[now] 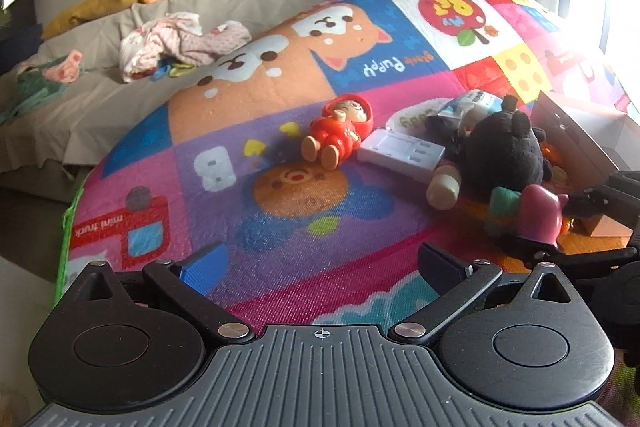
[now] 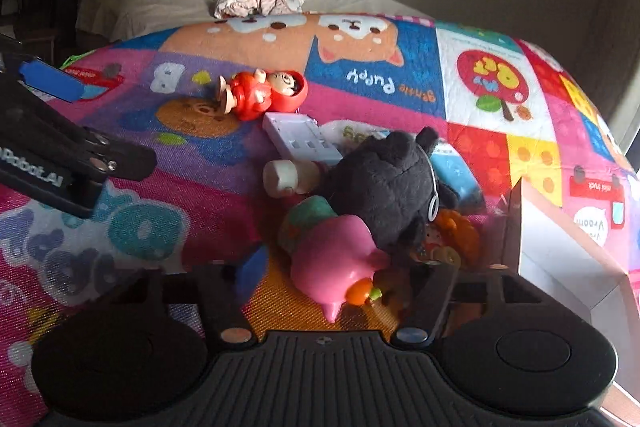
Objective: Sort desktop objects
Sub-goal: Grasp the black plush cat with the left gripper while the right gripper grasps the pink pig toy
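Right wrist view: right gripper (image 2: 344,273) spread wide, fingers either side of the pink pig toy (image 2: 334,261), which lies on the play mat (image 2: 400,91) against the black plush (image 2: 384,183); contact with the pig cannot be told. Left wrist view: left gripper (image 1: 320,261) wide apart, holding nothing, over the mat's near edge. Red-hooded doll (image 1: 340,131) lies mid-mat beside the white charger case (image 1: 400,151); white box (image 2: 560,247) sits at the right edge.

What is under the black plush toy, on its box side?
An orange toy pokes out from under the black plush toy, beside the cardboard box. The plush covers the rest; its full shape cannot be seen.
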The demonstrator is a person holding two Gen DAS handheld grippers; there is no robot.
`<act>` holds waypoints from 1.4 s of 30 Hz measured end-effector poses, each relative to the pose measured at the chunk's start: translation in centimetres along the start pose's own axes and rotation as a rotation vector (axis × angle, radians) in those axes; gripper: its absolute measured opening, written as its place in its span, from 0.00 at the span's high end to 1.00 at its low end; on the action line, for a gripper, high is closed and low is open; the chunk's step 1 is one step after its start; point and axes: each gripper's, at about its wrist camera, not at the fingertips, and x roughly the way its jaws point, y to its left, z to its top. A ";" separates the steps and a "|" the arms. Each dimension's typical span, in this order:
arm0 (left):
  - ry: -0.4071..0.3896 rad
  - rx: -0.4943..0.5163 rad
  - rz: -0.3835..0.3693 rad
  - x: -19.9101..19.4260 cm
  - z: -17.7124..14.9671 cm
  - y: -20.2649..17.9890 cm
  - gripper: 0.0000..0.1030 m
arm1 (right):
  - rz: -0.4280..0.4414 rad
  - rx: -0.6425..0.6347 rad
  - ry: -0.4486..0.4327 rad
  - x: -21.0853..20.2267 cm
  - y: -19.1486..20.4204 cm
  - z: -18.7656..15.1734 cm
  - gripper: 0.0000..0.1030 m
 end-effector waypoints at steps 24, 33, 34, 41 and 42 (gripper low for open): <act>-0.098 0.185 -0.237 3.1 2.7 -10.7 0.00 | -0.161 0.584 -0.090 -12.4 -12.4 -13.9 0.30; -0.076 0.237 -0.226 7.0 5.1 -13.9 0.31 | -0.176 0.588 -0.154 -12.9 -12.1 -14.0 0.18; -0.083 0.248 -0.222 6.6 4.9 -13.8 0.33 | -0.176 0.599 -0.155 -12.9 -12.3 -14.1 0.18; -0.249 0.645 -0.148 -0.4 0.8 -13.6 0.34 | -0.189 0.638 -0.186 -13.3 -12.5 -14.6 0.11; -0.259 0.701 -0.146 -1.1 -0.1 -13.5 0.33 | -0.191 0.636 -0.190 -13.3 -12.5 -14.6 0.11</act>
